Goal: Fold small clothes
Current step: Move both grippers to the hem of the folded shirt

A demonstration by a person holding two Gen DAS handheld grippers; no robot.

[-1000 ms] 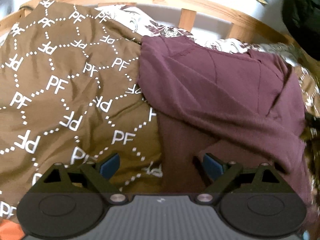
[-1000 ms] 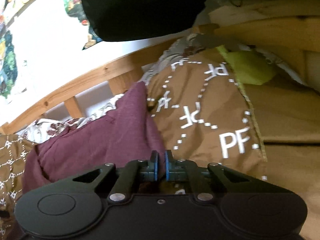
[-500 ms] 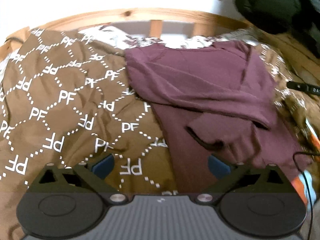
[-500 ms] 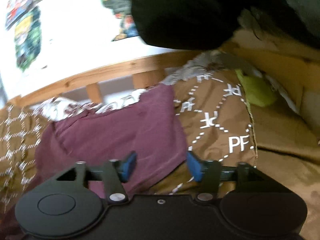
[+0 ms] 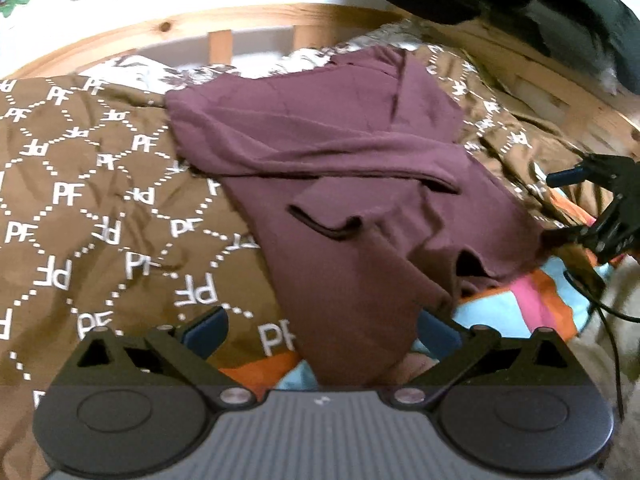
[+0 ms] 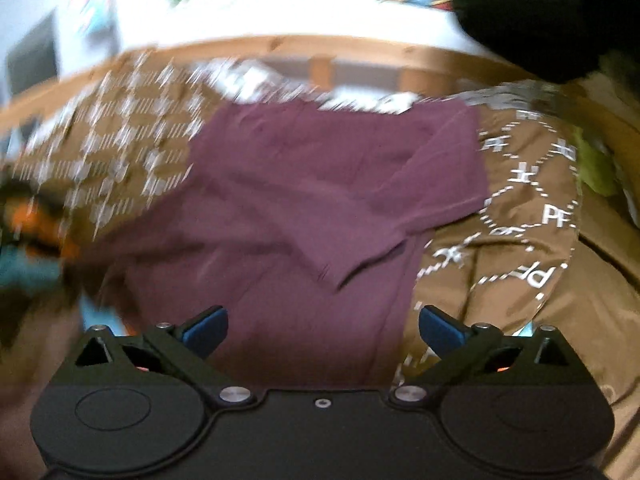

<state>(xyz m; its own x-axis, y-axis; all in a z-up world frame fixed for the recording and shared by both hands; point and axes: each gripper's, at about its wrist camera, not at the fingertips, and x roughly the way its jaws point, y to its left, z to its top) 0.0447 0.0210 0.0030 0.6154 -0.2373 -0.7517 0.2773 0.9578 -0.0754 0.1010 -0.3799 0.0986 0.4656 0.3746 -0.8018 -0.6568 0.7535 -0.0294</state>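
Maroon garment (image 5: 340,184) on brown PF-print blanket (image 5: 92,200) | wooden bed rail (image 5: 160,30) behind | both jaws wide open, empty

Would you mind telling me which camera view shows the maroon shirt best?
The left wrist view: the shirt is sharp there, showing its folded sleeve, creases and near hem on the brown blanket. The right wrist view shows it too, but motion-blurred, with its near edge hidden behind the tool.

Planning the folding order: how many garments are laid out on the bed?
1: the maroon shirt, partly folded on the brown PF-print blanket. Others may be hidden beneath.
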